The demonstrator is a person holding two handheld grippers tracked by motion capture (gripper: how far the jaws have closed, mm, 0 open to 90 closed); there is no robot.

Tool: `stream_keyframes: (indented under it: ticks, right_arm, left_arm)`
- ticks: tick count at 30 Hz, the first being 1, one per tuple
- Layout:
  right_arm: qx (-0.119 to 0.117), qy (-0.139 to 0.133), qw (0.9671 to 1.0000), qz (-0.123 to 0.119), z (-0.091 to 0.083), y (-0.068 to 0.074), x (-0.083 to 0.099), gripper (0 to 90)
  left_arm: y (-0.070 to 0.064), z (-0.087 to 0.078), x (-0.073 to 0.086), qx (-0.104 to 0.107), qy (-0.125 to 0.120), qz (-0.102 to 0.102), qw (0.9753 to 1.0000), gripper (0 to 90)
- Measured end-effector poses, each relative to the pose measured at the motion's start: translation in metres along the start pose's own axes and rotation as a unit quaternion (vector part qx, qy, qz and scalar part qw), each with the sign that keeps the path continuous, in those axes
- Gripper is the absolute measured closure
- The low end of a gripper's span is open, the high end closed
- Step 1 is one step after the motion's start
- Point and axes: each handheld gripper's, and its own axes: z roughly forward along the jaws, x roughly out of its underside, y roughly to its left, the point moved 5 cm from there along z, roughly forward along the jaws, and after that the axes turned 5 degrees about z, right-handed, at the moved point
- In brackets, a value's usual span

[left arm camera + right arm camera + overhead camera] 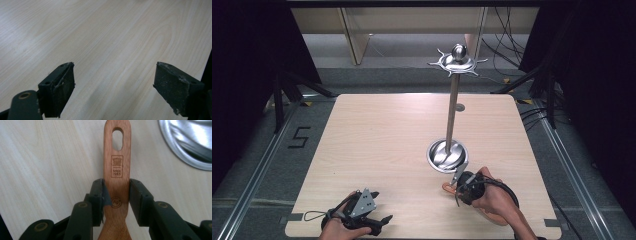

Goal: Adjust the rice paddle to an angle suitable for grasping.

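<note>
Right hand-held gripper [116, 200] clamped on wooden utensil [117, 170], head cut off; left hand-held gripper [115, 87] agape.

Worktop [377, 140]: pale wood grain, smooth, faint sheen. Utensil handle [117, 170] between my right fingers [96, 195]: reddish wood, matt, branded stamp. Stand [452, 107]: polished metal, mirror-glossy; its base [190, 142] at 2 o'clock of handle. My left fingers [60, 87]: black matt pads, scuffed, rough.
</note>
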Motion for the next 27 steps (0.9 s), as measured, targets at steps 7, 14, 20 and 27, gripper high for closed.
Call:
stream_keyframes:
  ticks: [7,14,20,27]
  right_arm:
    - [0.031,-0.063,0.9975,0.010,-0.024,-0.007,0.010,66.2]
    - [0.057,-0.104,0.9915,0.053,-0.053,-0.015,0.028,66.3]
    - [0.044,-0.149,0.9843,0.084,-0.075,-0.025,0.036,66.4]
    - [0.049,-0.192,0.9755,0.095,-0.089,-0.034,0.042,66.4]
  left_arm:
    - [0.000,0.001,0.000,0.005,0.000,-0.001,1.0000,16.0]
    - [0.000,0.001,0.000,0.003,0.000,0.000,1.0000,16.0]
    - [-0.001,0.002,0.000,0.003,0.003,0.002,1.0000,16.1]
    - [-0.002,0.001,0.000,0.004,-0.001,0.000,1.0000,16.0]
